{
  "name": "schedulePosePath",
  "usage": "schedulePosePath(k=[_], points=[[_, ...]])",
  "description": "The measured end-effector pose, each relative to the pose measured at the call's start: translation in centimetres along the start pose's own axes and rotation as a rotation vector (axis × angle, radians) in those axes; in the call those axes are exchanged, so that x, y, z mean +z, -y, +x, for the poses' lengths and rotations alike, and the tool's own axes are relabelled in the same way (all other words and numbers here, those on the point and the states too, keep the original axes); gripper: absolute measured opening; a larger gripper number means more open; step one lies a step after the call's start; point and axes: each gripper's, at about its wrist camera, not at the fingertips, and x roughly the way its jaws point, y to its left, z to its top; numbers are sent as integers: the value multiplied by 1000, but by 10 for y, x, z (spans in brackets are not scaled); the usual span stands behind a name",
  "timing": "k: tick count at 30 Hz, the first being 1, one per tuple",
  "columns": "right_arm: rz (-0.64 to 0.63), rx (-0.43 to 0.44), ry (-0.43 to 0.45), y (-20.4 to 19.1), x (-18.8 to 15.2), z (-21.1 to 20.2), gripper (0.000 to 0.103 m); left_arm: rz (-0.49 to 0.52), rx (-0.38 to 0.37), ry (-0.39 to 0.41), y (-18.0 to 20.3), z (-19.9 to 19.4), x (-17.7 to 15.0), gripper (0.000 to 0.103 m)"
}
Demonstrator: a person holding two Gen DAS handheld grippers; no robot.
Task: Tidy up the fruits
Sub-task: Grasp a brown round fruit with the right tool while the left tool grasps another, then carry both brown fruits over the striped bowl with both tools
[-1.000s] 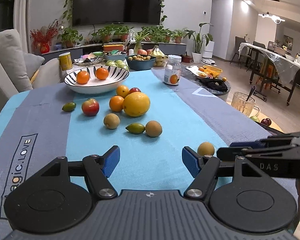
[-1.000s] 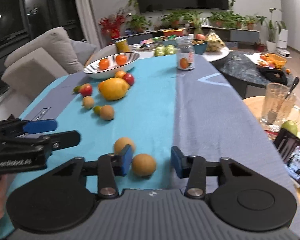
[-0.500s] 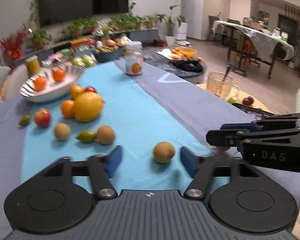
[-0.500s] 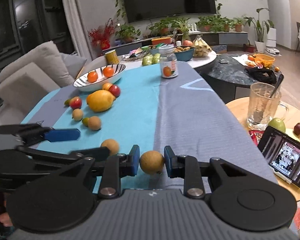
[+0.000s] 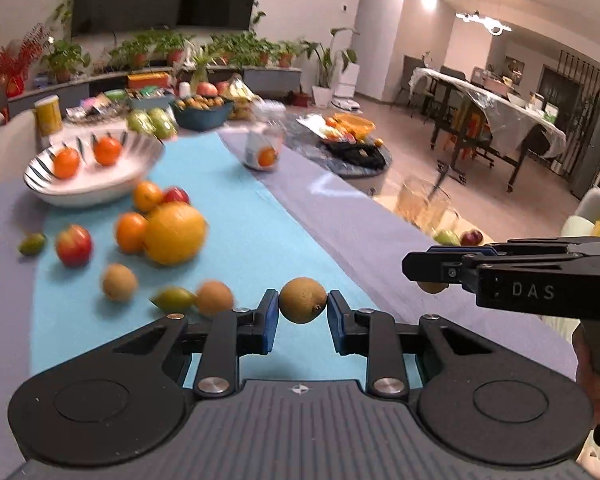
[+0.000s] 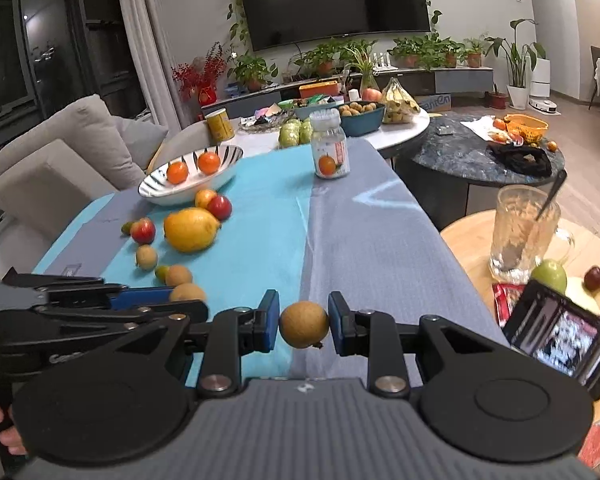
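left wrist view: the left hand-held gripper (image 5: 302, 312), which stood wide open over bare cloth a second ago and had a brown fruit (image 5: 302, 300) loose between its pads half a second ago, is now pinched in on that fruit, both blue pads touching its sides. it looks lifted a little off the bench (image 5: 380, 240), though i can't be sure. that means one fruit is secured and the next job, i'd guess, is carrying it to the bowl (image 5: 96, 176) at the far left. the bowl holds two oranges (image 5: 66, 163), blurred here; the rest of the fruit lies loose on the cloth in front of it. the right hand-held gripper (image 5: 428, 270) pokes in from the right with something brownish under its tip. right wrist view: the right hand-held gripper (image 6: 303, 322) was open beside a second brown fruit (image 6: 304, 324) a second ago and closed round it half a second ago; now it has that one clamped, pads on both sides, over the grey part of the bench (image 6: 380, 248). so both hands are loaded at once. the bowl (image 6: 156, 192) shows its two oranges (image 6: 177, 172) sharply. behind it a jar (image 6: 330, 148) stands upright with its lid on, contents unclear, and off to the right a glass mug (image 6: 524, 236) holds a spoon.
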Motion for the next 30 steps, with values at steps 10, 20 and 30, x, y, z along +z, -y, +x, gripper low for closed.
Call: schedulePosePath(k=[10, 20, 30], points=[[-31, 47, 25, -33, 48, 16, 78, -33, 73, 97, -51, -28, 53, 25], [-62, 61, 56, -50, 92, 29, 78, -74, 130, 152, -89, -35, 82, 25], [-71, 65, 77, -56, 120, 47, 78, -99, 171, 180, -117, -32, 97, 25]])
